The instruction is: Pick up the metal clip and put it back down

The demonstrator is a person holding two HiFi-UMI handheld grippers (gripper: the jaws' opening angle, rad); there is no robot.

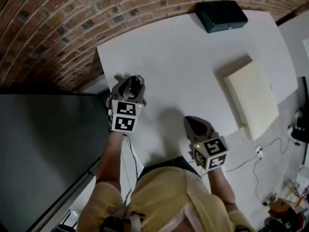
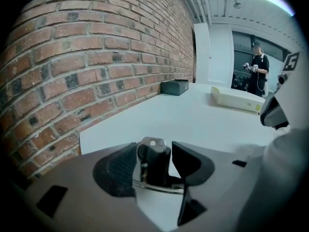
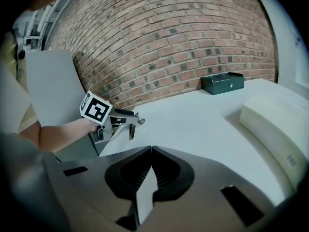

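**Item:** metal clip [image 2: 154, 167], black with silver wire handles. It stood upright between the pads of the left gripper [image 2: 153, 153], in the lower middle of the left gripper view.

**Left jaws:** spread wide about the clip. The left pad lay against or just beside its flank, and a thin gap showed at the right pad. No squeeze was evident. Whether the clip's foot already met the table [image 2: 193, 120] could not be told.

**Right gripper** [image 3: 151, 150]: jaws pressed together with nothing between them. It was held over the table at the lower right of the head view, well apart from the clip.

**Surroundings:** white table with a brick wall [image 2: 96, 57] along its left edge. A black box [image 1: 220, 15] sat at the upper right of the head view and a cream case [image 1: 253, 98] at the right.

**Step judged:** setting down and letting go.

**Handling advice:**
- See the clip seated on the table before widening.
- Part both pads evenly so neither tips it.
- Draw straight back along the jaws.
- Mind the table's left edge, which lay near.
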